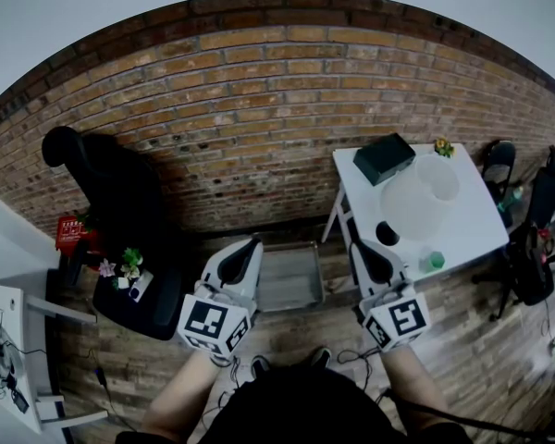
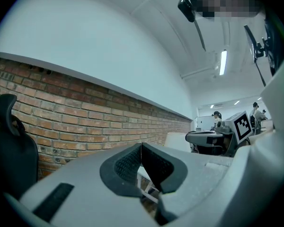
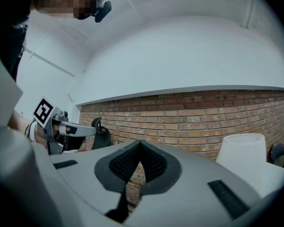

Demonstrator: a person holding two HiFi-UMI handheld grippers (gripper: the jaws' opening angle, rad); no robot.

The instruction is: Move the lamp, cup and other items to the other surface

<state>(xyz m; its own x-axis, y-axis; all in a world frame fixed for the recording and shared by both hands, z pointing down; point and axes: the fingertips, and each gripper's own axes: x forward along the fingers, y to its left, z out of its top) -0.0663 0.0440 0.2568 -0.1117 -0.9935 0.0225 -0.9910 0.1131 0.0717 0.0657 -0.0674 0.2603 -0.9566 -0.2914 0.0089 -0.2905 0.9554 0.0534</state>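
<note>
Black office chair [image 1: 120, 202] stands far left, small items on its seat. Both forearms reach forward, level and side by side. The left gripper [image 1: 248, 248] has its jaws pressed together on nothing, and the right gripper [image 1: 363, 250] is likewise closed and empty. On the white desk [image 1: 481, 222] at right sit the lamp [image 1: 418, 197], 1 black box [image 1: 384, 157] and a dark cup [image 1: 387, 233].
</note>
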